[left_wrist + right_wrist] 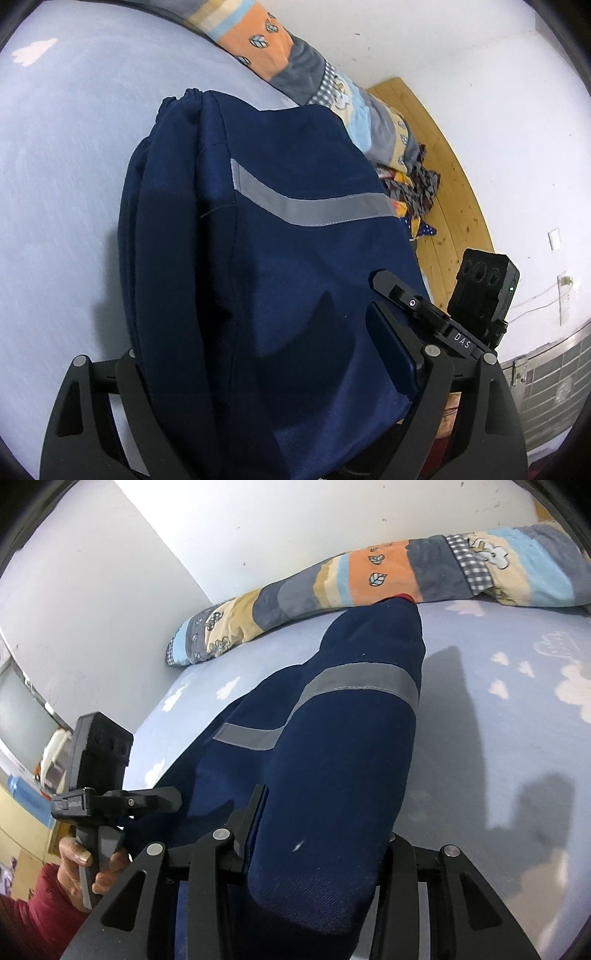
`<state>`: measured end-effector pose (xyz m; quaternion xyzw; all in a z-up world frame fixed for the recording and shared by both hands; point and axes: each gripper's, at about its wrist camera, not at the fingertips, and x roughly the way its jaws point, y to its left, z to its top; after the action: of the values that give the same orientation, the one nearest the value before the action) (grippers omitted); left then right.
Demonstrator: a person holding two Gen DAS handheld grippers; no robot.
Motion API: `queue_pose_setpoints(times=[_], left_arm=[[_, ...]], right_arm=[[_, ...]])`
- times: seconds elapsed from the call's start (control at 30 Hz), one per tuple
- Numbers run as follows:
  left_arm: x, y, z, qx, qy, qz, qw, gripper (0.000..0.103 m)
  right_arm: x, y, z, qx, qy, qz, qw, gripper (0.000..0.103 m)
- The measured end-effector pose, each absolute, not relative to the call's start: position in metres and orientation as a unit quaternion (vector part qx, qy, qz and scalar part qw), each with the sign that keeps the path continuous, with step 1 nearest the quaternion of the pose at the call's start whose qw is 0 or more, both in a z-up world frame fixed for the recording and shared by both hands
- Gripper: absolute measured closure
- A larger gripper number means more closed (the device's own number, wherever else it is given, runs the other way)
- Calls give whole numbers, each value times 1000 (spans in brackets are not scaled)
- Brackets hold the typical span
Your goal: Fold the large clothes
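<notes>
A pale blue bed (pixel 498 738) carries everything. Nearest, the left gripper (pixel 255 384) and right gripper (pixel 321 853) each clamp fingers on the navy garment (pixel 280 258), draped onward toward the patterned blanket (pixel 388 576).

Left claw (pixel 258 373) and right claw (pixel 317 849) both clamped on cloth, side by side, fingers pointing forward.

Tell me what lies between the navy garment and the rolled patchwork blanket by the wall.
In the right wrist view, only bare blue cloud-print sheet separates the navy garment from the blanket.
</notes>
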<state>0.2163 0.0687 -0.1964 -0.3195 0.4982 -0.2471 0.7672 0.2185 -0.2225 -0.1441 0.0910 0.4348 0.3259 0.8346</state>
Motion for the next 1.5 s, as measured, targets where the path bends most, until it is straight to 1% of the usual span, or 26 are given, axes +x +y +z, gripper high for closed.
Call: queue_pose_setpoints(times=[0.2, 0.3, 0.33, 0.37, 0.43, 0.47, 0.5, 0.53, 0.63, 0.77, 0.87, 0.93, 1.0, 1.1, 1.17, 1.27, 1.33, 1.43, 1.5], left_arm=[[187, 47, -196, -305, 494, -238, 779, 13], [183, 32, -201, -262, 495, -221, 799, 13], [184, 27, -206, -252, 498, -212, 802, 13], [186, 22, -214, -248, 506, -202, 801, 13], [186, 14, -233, -239, 530, -176, 794, 13], [184, 12, -237, -226, 535, -160, 798, 13], [182, 10, -241, -210, 538, -140, 804, 13], [176, 11, -240, -207, 537, -131, 808, 13], [162, 23, -226, -203, 518, -94, 825, 13], [143, 33, -198, -161, 474, -37, 865, 13], [129, 21, -187, -108, 461, -24, 881, 13], [119, 6, -187, -69, 459, -24, 885, 13], [111, -11, -192, -16, 461, -13, 887, 13], [108, -25, -209, 39, 460, 5, 887, 11], [104, -24, -211, 44, 453, 15, 890, 5], [107, -20, -216, 45, 461, 18, 886, 1], [104, -11, -218, 19, 469, 19, 883, 0], [92, 2, -213, -35, 463, 33, 885, 0], [79, -2, -207, -33, 454, 46, 889, 0]], right_arm=[[191, -243, -147, 80, 439, 328, 833, 65], [186, -250, -164, 76, 453, 326, 827, 64], [189, -250, -174, 70, 465, 319, 823, 63], [192, -250, -185, 69, 484, 306, 817, 61], [200, -252, -209, 78, 539, 271, 794, 45], [201, -256, -218, 95, 561, 258, 780, 43], [202, -265, -223, 128, 573, 247, 771, 38], [201, -271, -222, 145, 574, 240, 770, 37], [187, -292, -206, 174, 552, 202, 790, 37], [142, -302, -167, 138, 480, 174, 849, 38], [108, -294, -154, 126, 445, 192, 866, 45], [89, -281, -158, 114, 446, 203, 864, 62], [79, -272, -167, 105, 457, 201, 860, 68], [77, -261, -191, 81, 491, 176, 850, 69], [84, -255, -205, 66, 509, 164, 842, 69], [96, -252, -217, 64, 525, 162, 833, 69], [94, -252, -218, 58, 523, 163, 835, 69], [79, -252, -207, 64, 492, 153, 854, 65], [66, -255, -194, 80, 470, 153, 866, 61]])
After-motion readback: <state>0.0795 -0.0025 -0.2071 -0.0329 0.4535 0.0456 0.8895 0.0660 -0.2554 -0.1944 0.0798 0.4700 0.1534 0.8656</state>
